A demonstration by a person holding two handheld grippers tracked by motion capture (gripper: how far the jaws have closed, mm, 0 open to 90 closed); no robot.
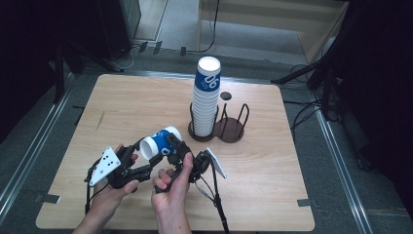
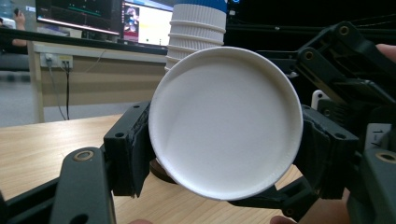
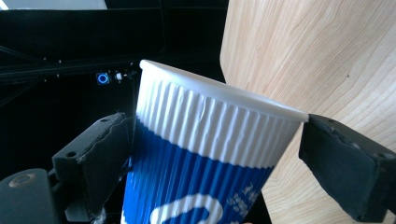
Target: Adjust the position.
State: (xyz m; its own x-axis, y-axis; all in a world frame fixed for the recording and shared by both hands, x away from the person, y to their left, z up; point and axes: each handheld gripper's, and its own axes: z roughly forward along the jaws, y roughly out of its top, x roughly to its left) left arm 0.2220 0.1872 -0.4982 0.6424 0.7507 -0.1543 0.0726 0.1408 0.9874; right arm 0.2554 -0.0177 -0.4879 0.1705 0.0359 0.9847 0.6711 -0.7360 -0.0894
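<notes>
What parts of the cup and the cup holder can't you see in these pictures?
- Blue cup: its open inside is hidden; the left gripper view faces its white base.
- Its printed logo is cut off by the bottom edge of the right gripper view.
- Cup stack: the count is too small to tell in the high view.
- Holder: the stack covers its left ring.
</notes>
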